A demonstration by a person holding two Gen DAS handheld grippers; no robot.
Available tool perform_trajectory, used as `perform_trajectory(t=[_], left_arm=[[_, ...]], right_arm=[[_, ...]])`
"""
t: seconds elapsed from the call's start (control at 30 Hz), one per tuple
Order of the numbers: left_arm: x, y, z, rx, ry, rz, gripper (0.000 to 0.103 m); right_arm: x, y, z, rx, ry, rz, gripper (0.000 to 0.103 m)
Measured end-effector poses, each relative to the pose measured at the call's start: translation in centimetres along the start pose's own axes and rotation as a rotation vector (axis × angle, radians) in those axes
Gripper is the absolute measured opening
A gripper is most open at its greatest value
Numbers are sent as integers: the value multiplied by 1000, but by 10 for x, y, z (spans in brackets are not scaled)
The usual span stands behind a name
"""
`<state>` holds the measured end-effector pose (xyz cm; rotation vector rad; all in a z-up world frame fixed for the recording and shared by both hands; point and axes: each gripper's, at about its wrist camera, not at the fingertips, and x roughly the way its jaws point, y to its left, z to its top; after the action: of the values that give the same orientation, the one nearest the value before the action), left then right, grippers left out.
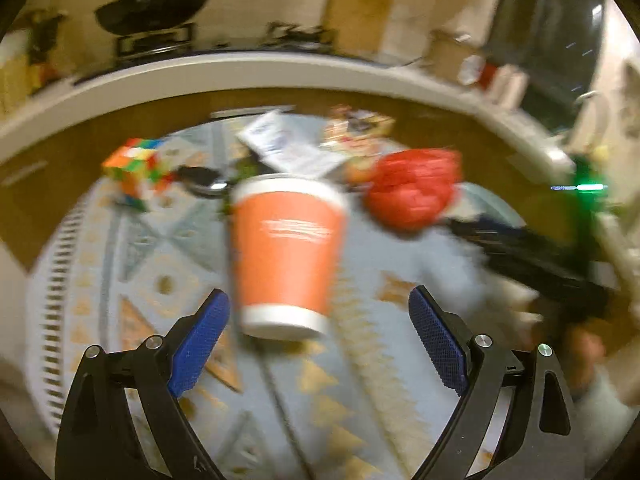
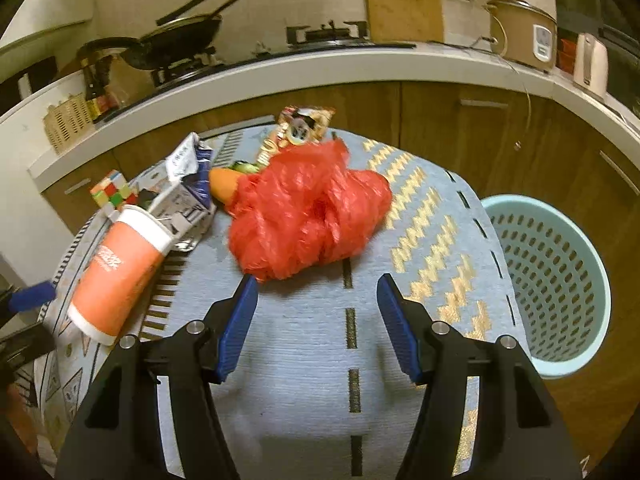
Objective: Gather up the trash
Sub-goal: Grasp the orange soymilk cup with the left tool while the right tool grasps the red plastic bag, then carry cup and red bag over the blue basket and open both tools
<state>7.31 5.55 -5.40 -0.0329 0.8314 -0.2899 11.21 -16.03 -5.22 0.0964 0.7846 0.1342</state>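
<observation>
Quickly, field by field:
cup: orange paper cup (image 2: 120,270) with white rim and white base band, tapered cylinder, smooth; lies on its side at the left part of the tabletop (image 2: 304,344)
cup axis: long axis runs from near-left to far-right in the right wrist view, mouth toward the carton, base toward the left claw (image 1: 319,300)
bag: crumpled red plastic bag (image 2: 308,216), thin, glossy, wrinkled lump, mid tabletop, just ahead of the right claw (image 2: 318,284)
carton: flattened white and blue printed carton (image 2: 186,196), creased, touching the cup mouth
other litter: colourful snack wrapper (image 2: 298,126) behind the bag; orange rounded item (image 2: 225,184) partly under the bag, kind unclear
cloth: pale blue woven cloth with gold zigzags and dark dashes
basket: light blue perforated plastic basket (image 2: 552,280), round, right of the tabletop; nothing seen inside
left claw: spread, cup base between the blue ribbed pads, not touching; view blurred
right claw: spread, nothing between the pads
extra: multicoloured puzzle cube (image 2: 111,192), far left
</observation>
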Motion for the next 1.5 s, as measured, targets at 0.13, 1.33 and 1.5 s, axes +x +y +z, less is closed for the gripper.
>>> perform_trajectory(t=[0.13,1.33,1.5], left_arm=[[30,2,12,-13,32,26,88],[40,8,4,-151,-148,104,67],[31,5,1,-172,-155,72,67]], right_arm=[[-9,5,15,-42,-24,8,65],[31,29,35,-162,-35,-39,19],[13,24,35,-151,-64,-32,18]])
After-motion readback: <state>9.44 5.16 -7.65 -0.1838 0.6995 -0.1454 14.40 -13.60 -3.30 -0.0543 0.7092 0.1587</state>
